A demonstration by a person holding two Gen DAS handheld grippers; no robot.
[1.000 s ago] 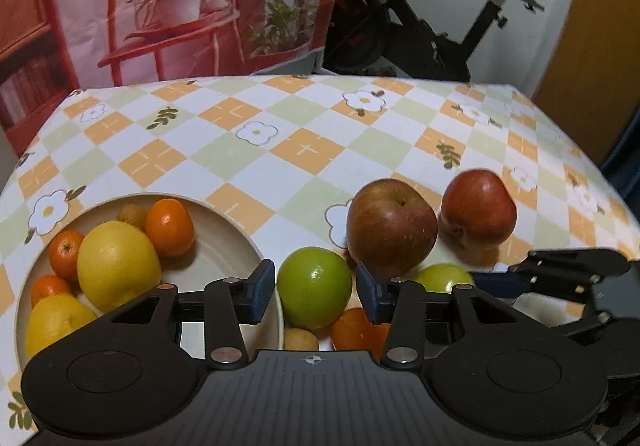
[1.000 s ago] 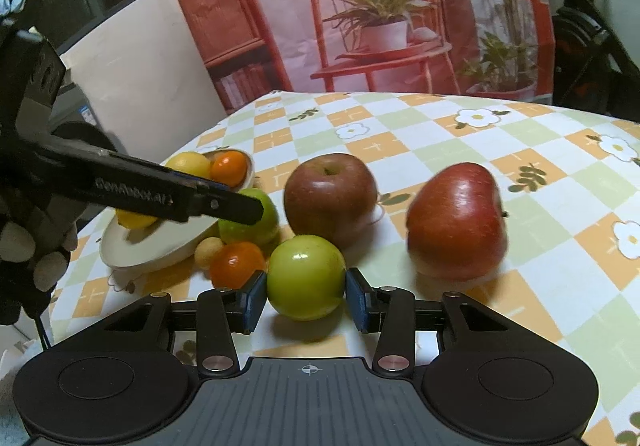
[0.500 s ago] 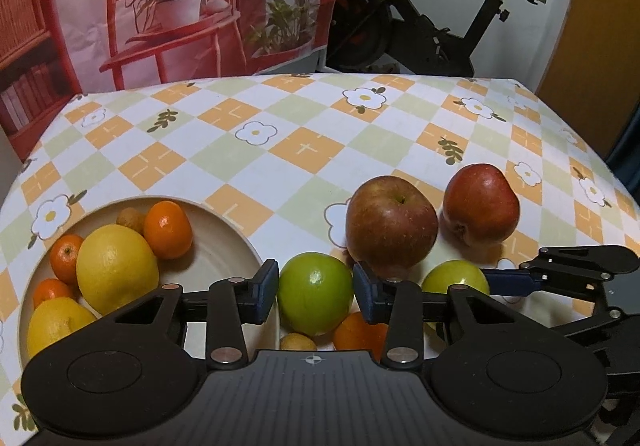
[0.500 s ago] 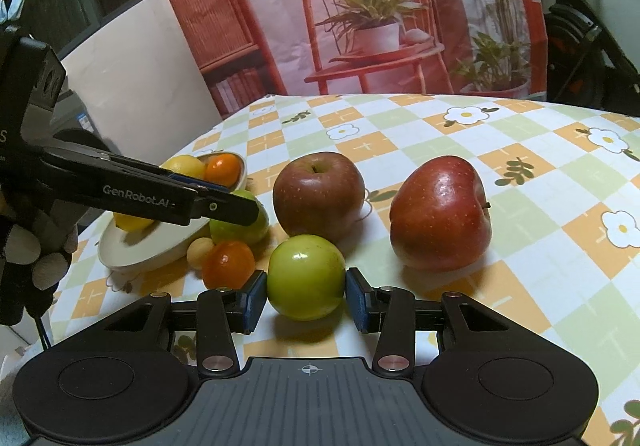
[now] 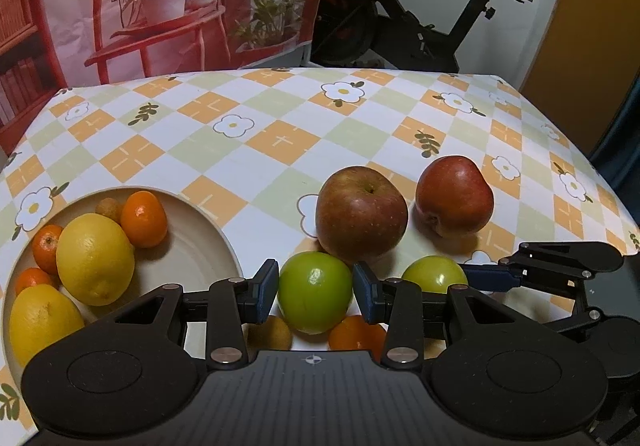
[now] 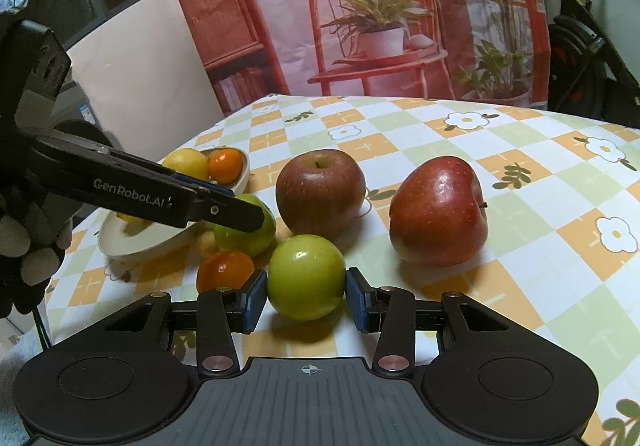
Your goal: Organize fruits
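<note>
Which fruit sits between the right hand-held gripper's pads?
Start at the two big red apples on the checked tablecloth. Just in front of them, between the right hand-held gripper pads, sits a small green fruit; its green twin lies nearer the bowl.

Home, living area, as I see it: table under a checked flower tablecloth; exercise bike against the wall; printed backdrop of chair and potted plants; bowl of citrus, with loose apples.
</note>
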